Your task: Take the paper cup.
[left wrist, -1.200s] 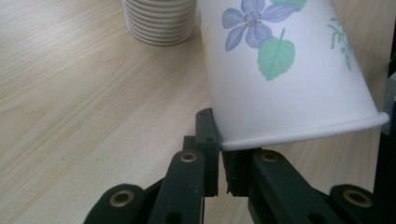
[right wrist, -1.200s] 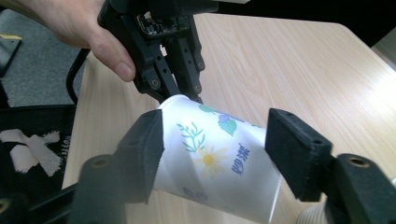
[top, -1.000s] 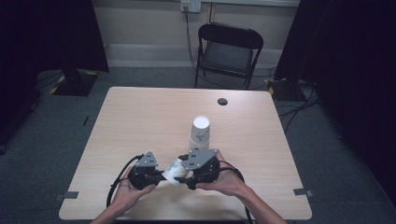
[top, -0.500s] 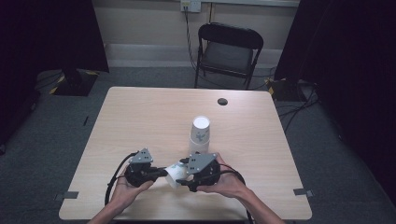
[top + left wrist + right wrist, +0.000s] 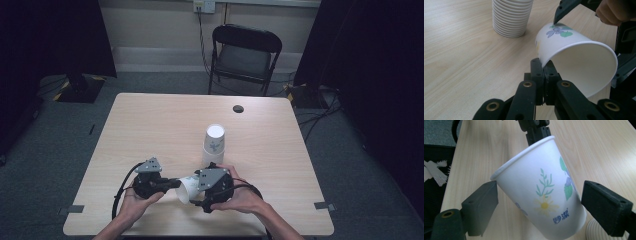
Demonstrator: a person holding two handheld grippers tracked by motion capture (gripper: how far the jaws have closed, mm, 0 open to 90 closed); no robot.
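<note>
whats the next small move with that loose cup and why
Probably draw the right gripper back off the paper cup. Its jaws have just been opening and now stand wide on either side of the cup wall, while the left gripper is pinched shut on the cup's rim, so the left carries it alone. Once clear, the cup could go onto the table beside the stack of cups.

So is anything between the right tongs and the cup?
No. The cup already lies between the right tongs, whose jaws have just been opening and stand off its wall on both sides. The left tongs pinch its rim.
</note>
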